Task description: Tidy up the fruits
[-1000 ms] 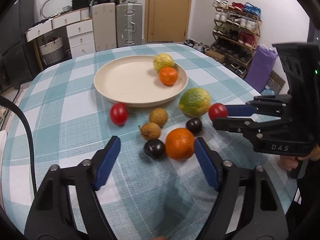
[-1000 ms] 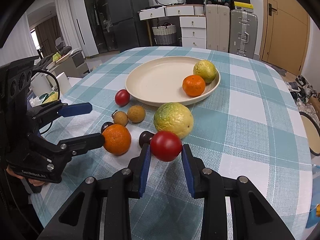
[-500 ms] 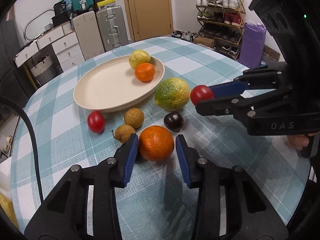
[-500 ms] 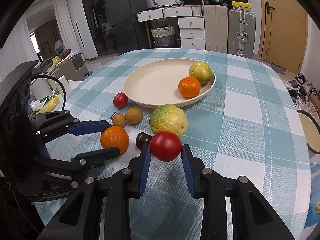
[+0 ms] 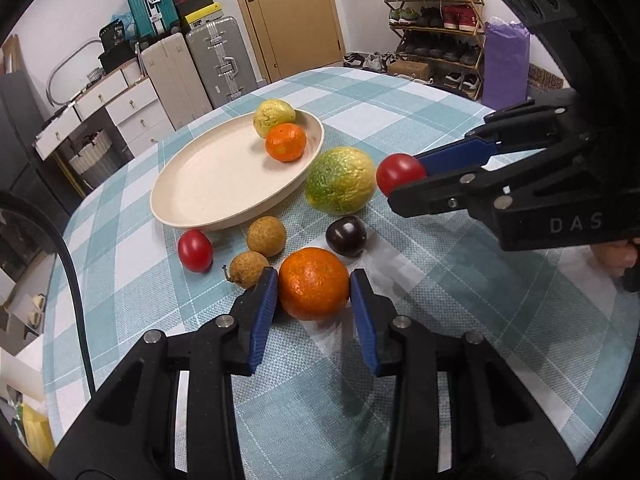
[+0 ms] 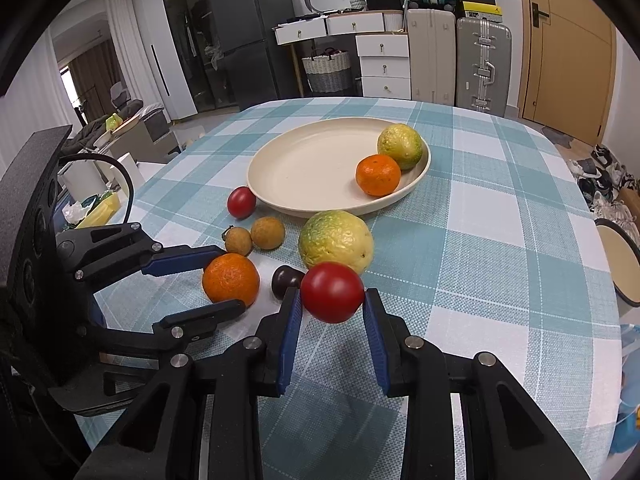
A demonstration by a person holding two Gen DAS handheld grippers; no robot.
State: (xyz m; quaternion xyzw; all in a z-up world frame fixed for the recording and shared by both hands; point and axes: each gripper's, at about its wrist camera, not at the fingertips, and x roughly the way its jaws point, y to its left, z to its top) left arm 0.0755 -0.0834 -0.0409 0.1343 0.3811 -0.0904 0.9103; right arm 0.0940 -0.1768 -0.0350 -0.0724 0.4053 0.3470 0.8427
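Teal-white checked tablecloth (image 5: 400, 112), cream plate (image 5: 208, 184), blue pads (image 5: 264, 312).

A silver suitcase (image 5: 222, 58) stands at twelve o'clock beyond the checked tablecloth (image 6: 500, 216), a shoe rack (image 5: 434, 20) at two o'clock.

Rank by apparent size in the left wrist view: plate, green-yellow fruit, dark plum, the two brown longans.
1. plate
2. green-yellow fruit
3-5. dark plum and the two longans: too alike to rank.

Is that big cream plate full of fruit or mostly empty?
Mostly empty. The plate holds only a small orange and a yellow-green fruit near one rim.
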